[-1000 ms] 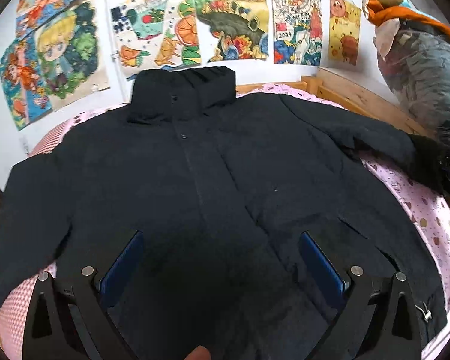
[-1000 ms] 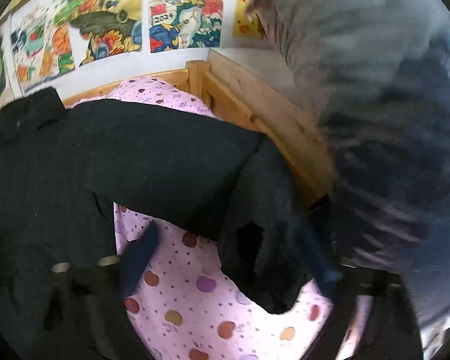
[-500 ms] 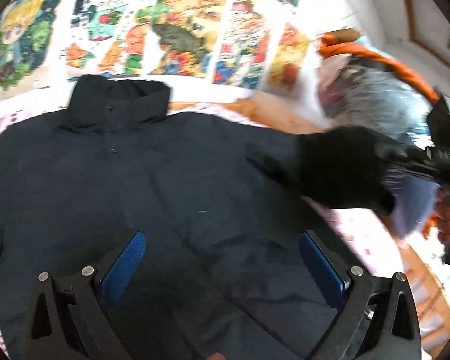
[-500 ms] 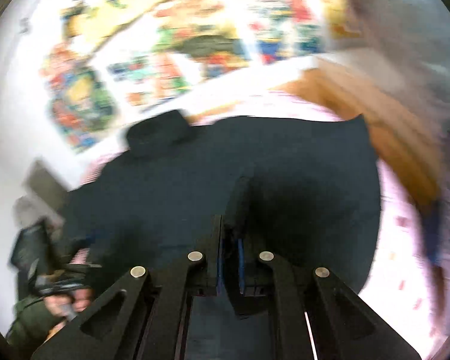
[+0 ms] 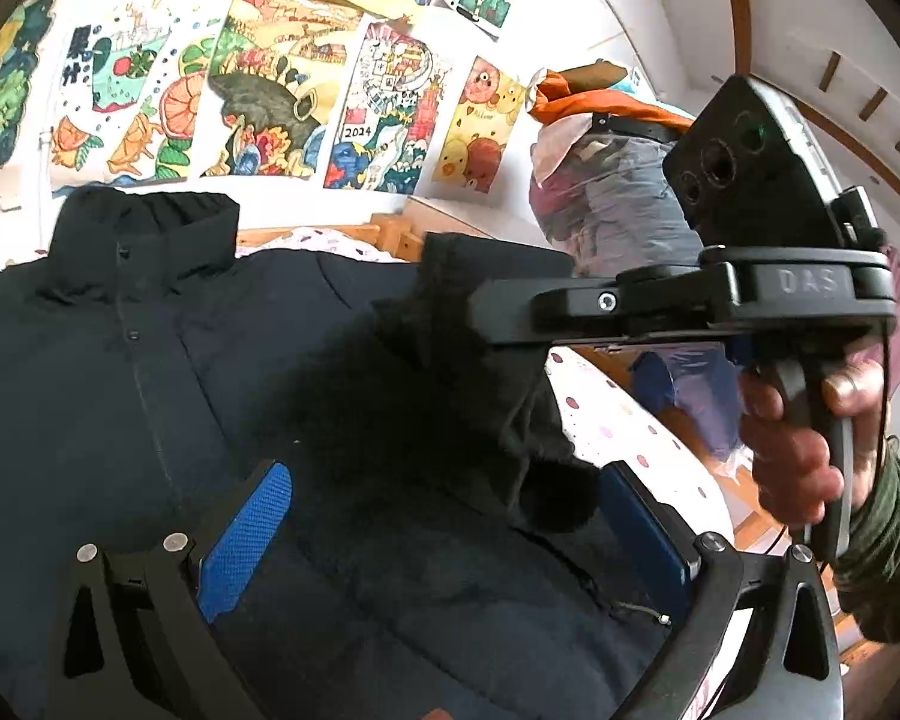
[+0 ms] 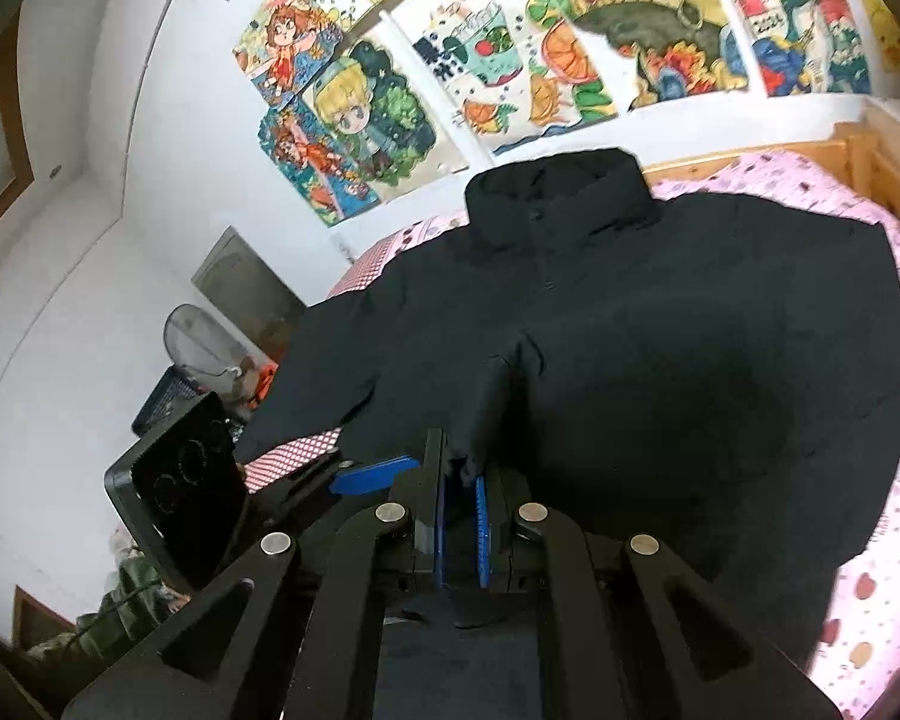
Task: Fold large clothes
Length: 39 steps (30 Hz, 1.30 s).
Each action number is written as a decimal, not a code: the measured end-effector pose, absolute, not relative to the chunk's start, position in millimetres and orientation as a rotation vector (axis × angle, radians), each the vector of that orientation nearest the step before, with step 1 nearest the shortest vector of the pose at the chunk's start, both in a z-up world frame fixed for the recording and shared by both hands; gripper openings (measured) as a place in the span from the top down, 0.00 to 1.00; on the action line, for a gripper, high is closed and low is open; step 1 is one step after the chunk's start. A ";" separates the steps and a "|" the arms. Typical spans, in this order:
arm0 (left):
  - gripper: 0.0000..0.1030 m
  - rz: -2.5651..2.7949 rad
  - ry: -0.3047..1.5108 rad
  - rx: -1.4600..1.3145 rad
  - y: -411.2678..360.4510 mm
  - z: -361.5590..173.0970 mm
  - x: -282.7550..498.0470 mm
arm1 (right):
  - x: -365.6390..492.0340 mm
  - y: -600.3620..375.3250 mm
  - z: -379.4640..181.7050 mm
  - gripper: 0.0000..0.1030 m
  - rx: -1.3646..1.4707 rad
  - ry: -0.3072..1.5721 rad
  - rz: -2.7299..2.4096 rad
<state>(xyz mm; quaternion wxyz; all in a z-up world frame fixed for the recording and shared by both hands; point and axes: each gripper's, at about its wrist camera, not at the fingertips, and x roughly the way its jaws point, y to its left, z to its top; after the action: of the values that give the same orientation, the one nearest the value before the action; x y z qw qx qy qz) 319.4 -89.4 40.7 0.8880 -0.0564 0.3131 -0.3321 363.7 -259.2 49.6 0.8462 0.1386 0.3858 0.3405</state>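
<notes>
Two grippers work over a black jacket spread front-up on a bed with a pink spotted sheet, its collar toward the poster-covered wall. The right gripper has its fingers pinched together on the cuff of a sleeve, lifted and carried over the jacket's chest. The left gripper hovers above the lower front, fingers spread wide and holding nothing.
</notes>
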 end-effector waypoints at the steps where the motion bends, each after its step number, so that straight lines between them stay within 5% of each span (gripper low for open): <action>1: 0.00 -0.686 0.656 -0.123 -92.1 41.2 321.4 | 363.9 -260.2 49.7 0.93 0.291 0.816 0.719; 11: 0.88 -0.642 0.682 -0.119 -106.8 39.7 323.6 | 360.6 -250.8 54.1 0.93 0.272 0.818 0.735; 16: 0.91 -0.479 0.656 -0.120 -92.1 50.1 325.9 | 354.8 -251.2 68.2 0.87 0.222 0.752 0.722; 20: 0.91 -0.308 0.589 -0.136 -56.0 68.1 331.2 | 347.2 -272.6 85.1 0.31 0.213 0.627 0.634; 31: 0.91 0.153 0.664 -0.156 68.7 68.6 350.4 | 409.8 -306.5 58.1 0.32 -0.065 0.573 0.213; 39: 0.91 0.191 0.882 -0.101 75.3 -4.5 383.1 | 491.0 -245.0 -5.4 0.65 -0.186 0.796 0.197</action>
<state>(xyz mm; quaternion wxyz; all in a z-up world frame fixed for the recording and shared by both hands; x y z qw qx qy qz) 383.1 75.3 -4.5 0.8987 -0.0489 0.4259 0.0921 491.0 -245.0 -5.4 0.9130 -0.0901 0.3862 0.0957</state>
